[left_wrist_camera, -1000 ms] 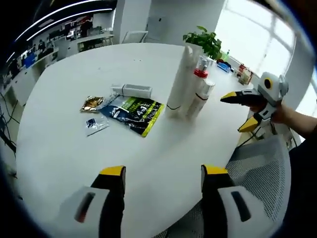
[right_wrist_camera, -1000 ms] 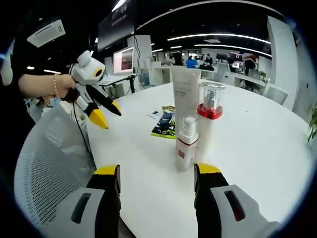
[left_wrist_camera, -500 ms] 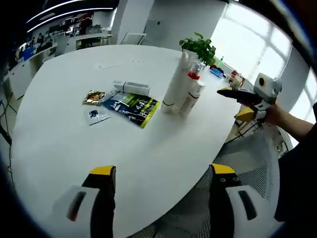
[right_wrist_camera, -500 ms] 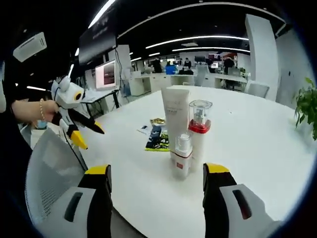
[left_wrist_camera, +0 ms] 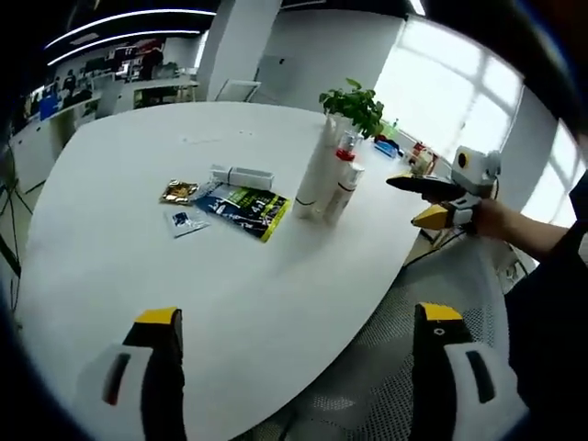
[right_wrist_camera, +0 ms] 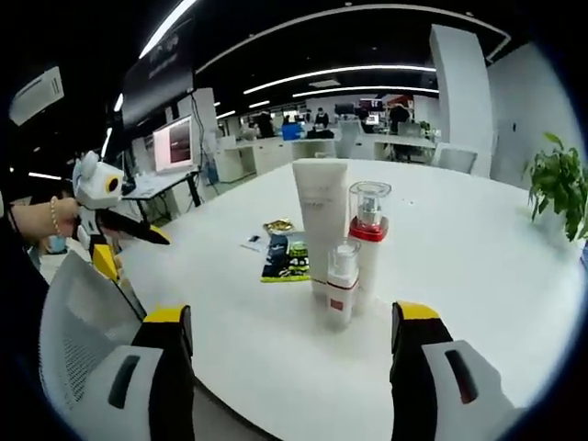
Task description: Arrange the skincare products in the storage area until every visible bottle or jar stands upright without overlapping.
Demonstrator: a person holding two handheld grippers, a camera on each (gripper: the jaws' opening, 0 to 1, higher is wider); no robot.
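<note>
In the left gripper view my left gripper (left_wrist_camera: 299, 367) rises from the bottom edge, its yellow-tipped jaws spread wide with nothing between them, over the near rim of the round white table (left_wrist_camera: 119, 239). Left of centre lie a gold sachet (left_wrist_camera: 178, 191), a small blue packet (left_wrist_camera: 181, 220), a dark blue-and-green pouch (left_wrist_camera: 241, 206) and a white box (left_wrist_camera: 243, 176). Just right of them the skincare products stand upright, close together: a tall white tube (left_wrist_camera: 315, 175), a red-collared pump bottle (left_wrist_camera: 342, 165) and a small white bottle (left_wrist_camera: 337, 191). At the right my hand (left_wrist_camera: 487, 219) holds the right gripper (left_wrist_camera: 421, 200) level, its jaws apart, pointing toward the bottles from off the table's edge, above a mesh chair (left_wrist_camera: 441, 294). In the right gripper view, the left gripper (right_wrist_camera: 124, 246) sits at the left edge in my hand (right_wrist_camera: 37, 219), and the right gripper's jaws stand wide open at the bottom, holding nothing, with the three bottles at centre just beyond them.
</note>
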